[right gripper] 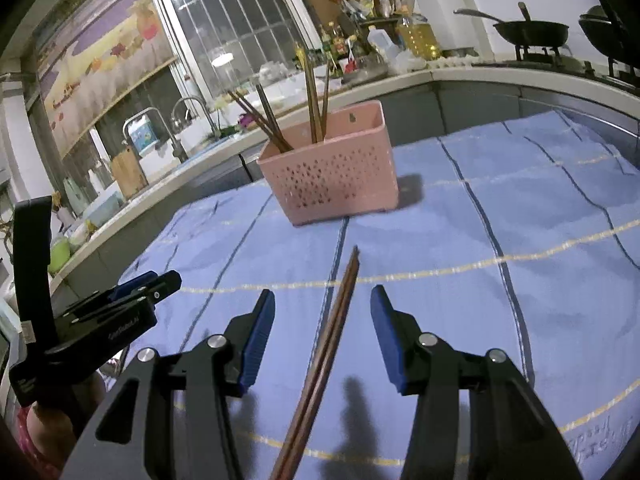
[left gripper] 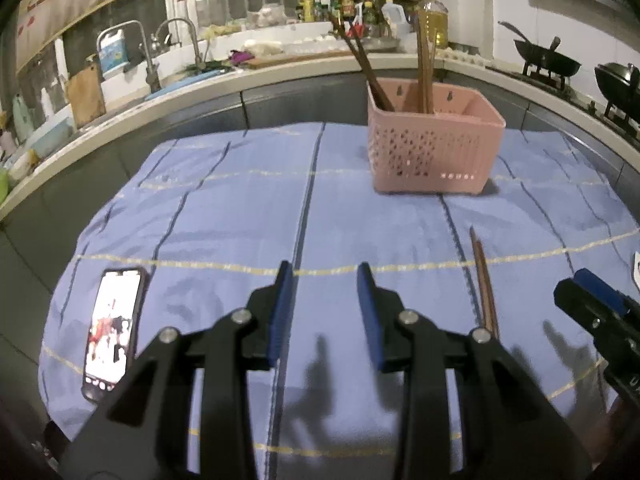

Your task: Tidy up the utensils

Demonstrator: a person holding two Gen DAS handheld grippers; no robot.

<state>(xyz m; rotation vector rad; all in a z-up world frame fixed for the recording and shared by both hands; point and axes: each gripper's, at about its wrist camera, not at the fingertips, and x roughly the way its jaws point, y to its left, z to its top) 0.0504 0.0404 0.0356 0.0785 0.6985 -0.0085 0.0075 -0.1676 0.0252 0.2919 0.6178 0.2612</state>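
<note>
Pink basket [left gripper: 434, 152], wooden chopsticks [left gripper: 370, 68] upright inside

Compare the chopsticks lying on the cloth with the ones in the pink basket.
The loose chopsticks lie flat on the blue cloth; the basket chopsticks stand leaning inside the pink basket. The loose ones are a single pair, between the right gripper's open jaws; the basket ones are several. Both look brown and wooden.

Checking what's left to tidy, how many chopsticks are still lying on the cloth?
2: a pair of chopsticks lying side by side on the blue cloth, between the open fingers of the right gripper. Others already stand in the pink basket.
</note>
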